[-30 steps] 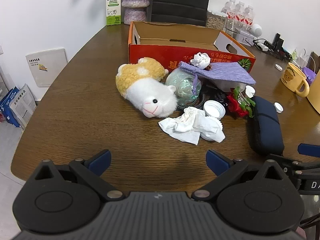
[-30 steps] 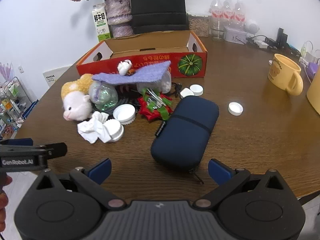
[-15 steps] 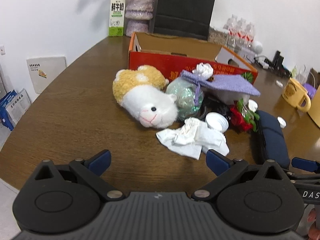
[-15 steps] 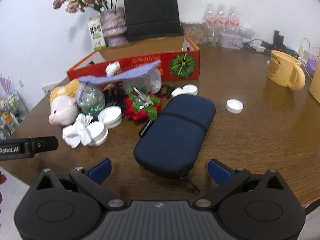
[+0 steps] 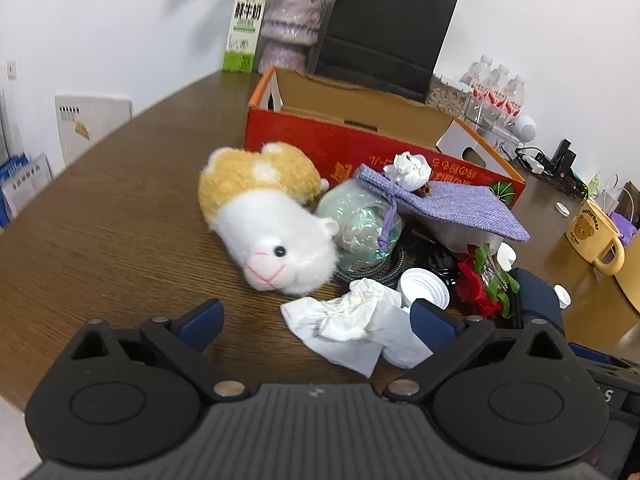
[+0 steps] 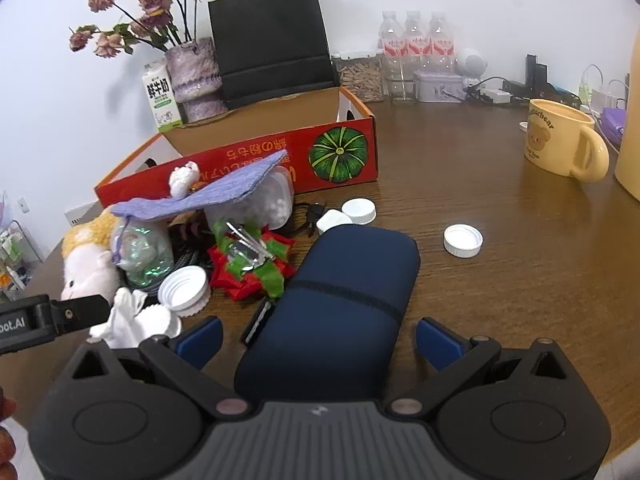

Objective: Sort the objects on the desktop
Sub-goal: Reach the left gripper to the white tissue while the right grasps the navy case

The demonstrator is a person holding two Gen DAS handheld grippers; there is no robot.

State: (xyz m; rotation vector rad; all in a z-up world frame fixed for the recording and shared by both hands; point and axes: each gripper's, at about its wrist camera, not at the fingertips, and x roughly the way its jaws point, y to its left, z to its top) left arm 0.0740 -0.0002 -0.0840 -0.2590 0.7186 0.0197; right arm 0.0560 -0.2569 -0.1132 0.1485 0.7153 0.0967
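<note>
The left gripper (image 5: 316,322) is spread wide with nothing between its blue-tipped fingers (image 5: 200,320), low over the brown wooden table (image 5: 120,208). Just ahead of it, towards its right finger, lies a crumpled white tissue (image 5: 352,328). Beyond the tissue sits a white ribbed plastic cap (image 5: 426,286), and ahead and slightly left lies a white and yellow plush hamster (image 5: 264,220) facing the gripper. To the toy's right is a clear crinkled plastic ball (image 5: 360,228), partly under a flat purple knitted pouch (image 5: 448,200) with a small white wad (image 5: 408,170) on top. Farther ahead stands an open red cardboard box (image 5: 360,152).

The right gripper (image 6: 318,340) is also wide open and holds nothing. A dark blue oblong zip case (image 6: 340,304) lies between and just ahead of its fingers; whether they touch it cannot be told. Ahead and left of the case is a red and green ribbon bow (image 6: 252,264) with a metal clip on it. Ahead to the right a white bottle cap (image 6: 463,241) lies alone on the wood, and far right stands a yellow bear-print mug (image 6: 560,146). At the far left edge of the right wrist view, the black body of the left gripper reaches in beside the tissue.
</note>
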